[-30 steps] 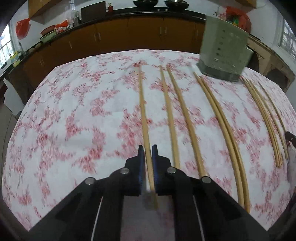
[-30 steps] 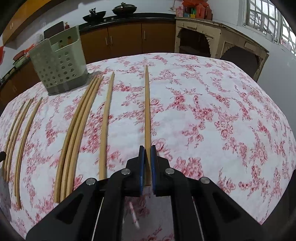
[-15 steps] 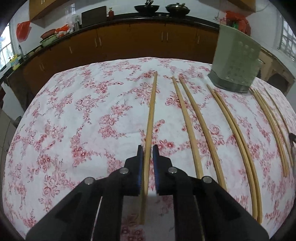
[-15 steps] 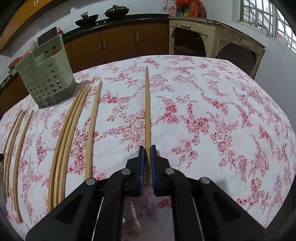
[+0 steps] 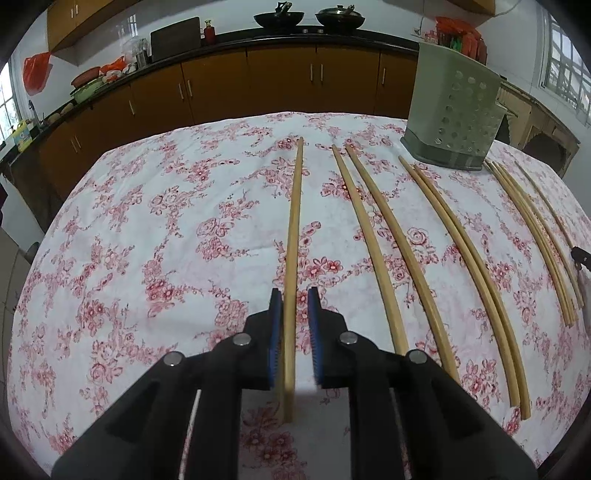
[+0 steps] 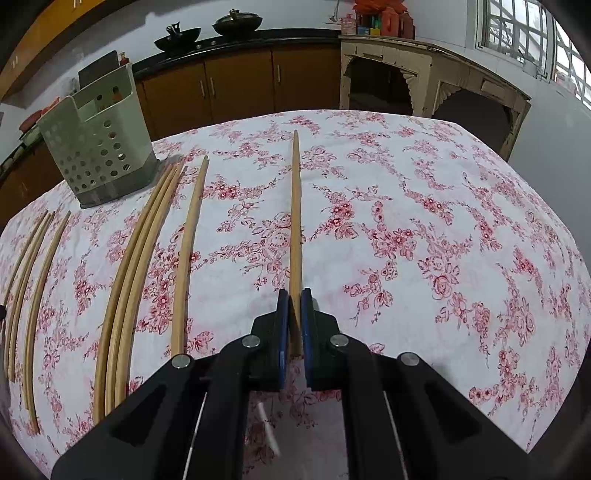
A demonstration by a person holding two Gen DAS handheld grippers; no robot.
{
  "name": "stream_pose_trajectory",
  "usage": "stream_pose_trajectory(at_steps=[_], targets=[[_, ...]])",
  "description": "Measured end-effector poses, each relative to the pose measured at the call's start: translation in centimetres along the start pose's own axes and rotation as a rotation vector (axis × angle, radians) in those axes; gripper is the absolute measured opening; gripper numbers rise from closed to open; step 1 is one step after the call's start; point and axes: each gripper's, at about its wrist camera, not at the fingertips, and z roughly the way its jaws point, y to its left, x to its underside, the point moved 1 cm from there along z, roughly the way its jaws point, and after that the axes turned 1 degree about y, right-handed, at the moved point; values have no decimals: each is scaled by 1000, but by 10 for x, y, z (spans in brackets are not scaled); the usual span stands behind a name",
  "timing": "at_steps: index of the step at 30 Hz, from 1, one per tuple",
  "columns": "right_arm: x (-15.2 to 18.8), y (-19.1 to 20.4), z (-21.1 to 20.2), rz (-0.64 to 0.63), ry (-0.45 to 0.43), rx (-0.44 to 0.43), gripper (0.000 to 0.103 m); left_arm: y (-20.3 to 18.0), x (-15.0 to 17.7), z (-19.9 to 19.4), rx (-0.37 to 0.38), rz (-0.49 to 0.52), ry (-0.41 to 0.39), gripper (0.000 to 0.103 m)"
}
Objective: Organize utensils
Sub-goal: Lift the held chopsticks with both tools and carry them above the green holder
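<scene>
My left gripper [image 5: 294, 295] is shut on a wooden chopstick [image 5: 293, 229] that points straight away across the floral tablecloth [image 5: 166, 229]. My right gripper [image 6: 294, 295] is shut on another chopstick [image 6: 295, 206], gripped near its thick end. A pale green perforated utensil holder [image 5: 452, 114] stands upright at the far side, right of the left gripper; in the right wrist view the holder [image 6: 99, 136] is at the far left. Several more chopsticks [image 5: 469, 258] lie in rows between the two grippers, with a single one [image 6: 186, 251] left of the right gripper.
Brown kitchen cabinets [image 5: 221, 85] under a dark counter with two woks [image 5: 284, 16] run behind the table. A worn cream side table [image 6: 436, 74] stands at the back right. The tablecloth drops away at the table's far edge [image 6: 369, 114].
The left view has steadied and tipped up a little, and the chopstick in the left jaws has gone from leaning left to pointing straight ahead. The right gripper still holds its chopstick.
</scene>
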Motion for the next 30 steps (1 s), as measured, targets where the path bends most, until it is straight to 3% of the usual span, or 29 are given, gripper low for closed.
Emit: stream_pose_trajectory(at_steps=[6, 18, 23, 30], targets=[[-2, -5, -28, -12, -86, -15, 7, 2, 3, -13, -15, 12, -5, 8], [-33, -12, -113, -56, -391, -31, 7, -7, -31, -106, 16, 55, -268, 8], [-49, -14, -132, -43, -470, -64, 7, -10, -54, -136, 34, 37, -363, 8], [-67, -17, -146, -2, -520, -112, 7, -10, -75, -155, 44, 7, -417, 8]])
